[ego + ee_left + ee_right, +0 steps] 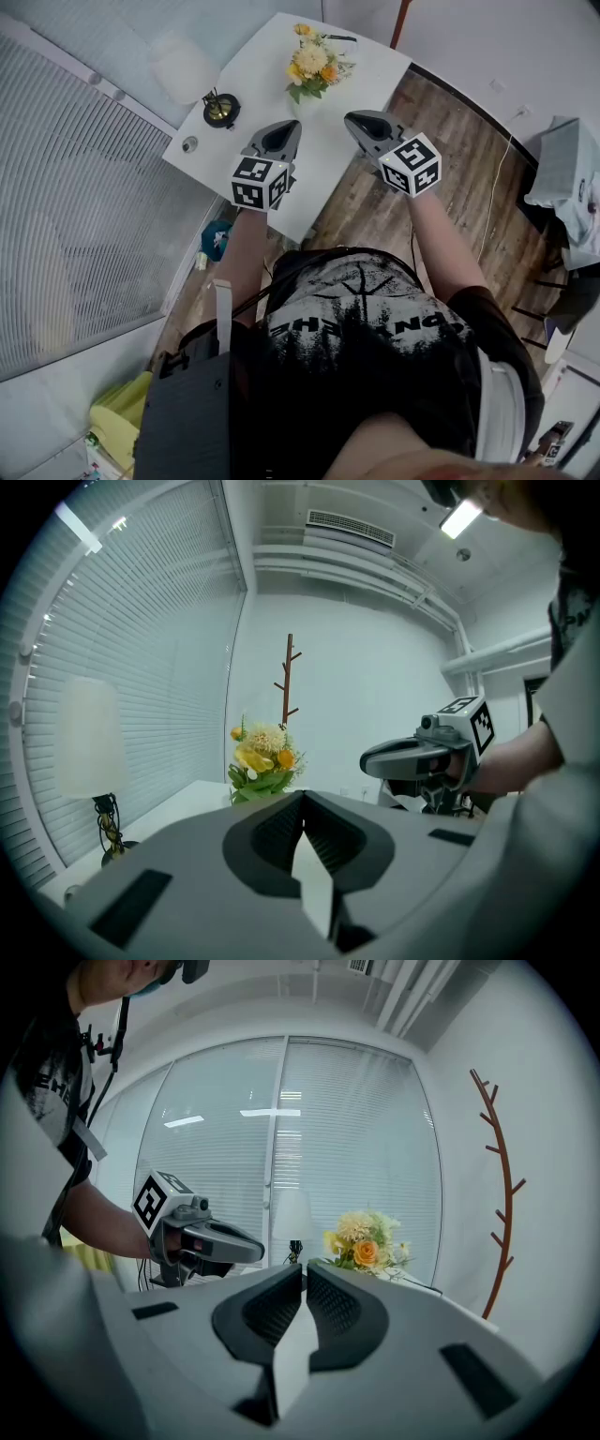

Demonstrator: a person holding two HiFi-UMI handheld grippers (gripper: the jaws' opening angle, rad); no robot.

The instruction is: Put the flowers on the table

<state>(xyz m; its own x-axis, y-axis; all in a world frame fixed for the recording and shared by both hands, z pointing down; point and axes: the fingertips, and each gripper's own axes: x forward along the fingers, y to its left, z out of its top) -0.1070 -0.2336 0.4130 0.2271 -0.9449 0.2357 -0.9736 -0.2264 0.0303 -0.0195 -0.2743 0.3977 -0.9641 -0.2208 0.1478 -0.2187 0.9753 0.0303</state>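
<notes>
A bouquet of yellow, orange and cream flowers (313, 62) stands upright on the white table (262, 66), toward its far side. Both grippers hover over the table's near part, short of the bouquet, and neither touches it. My left gripper (285, 129) is shut with nothing in it; in its own view the jaws (302, 801) meet and the flowers (262, 758) show beyond them. My right gripper (357, 119) is also shut and empty, its jaws (305, 1272) closed with the flowers (367, 1246) ahead and slightly right.
A white-shaded lamp (186, 67) on a black base (221, 110) stands on the table's left side, with a small round disc (190, 144) near the edge. A brown branch-shaped coat stand (498, 1194) rises by the wall. A window with blinds (75, 206) runs along the left.
</notes>
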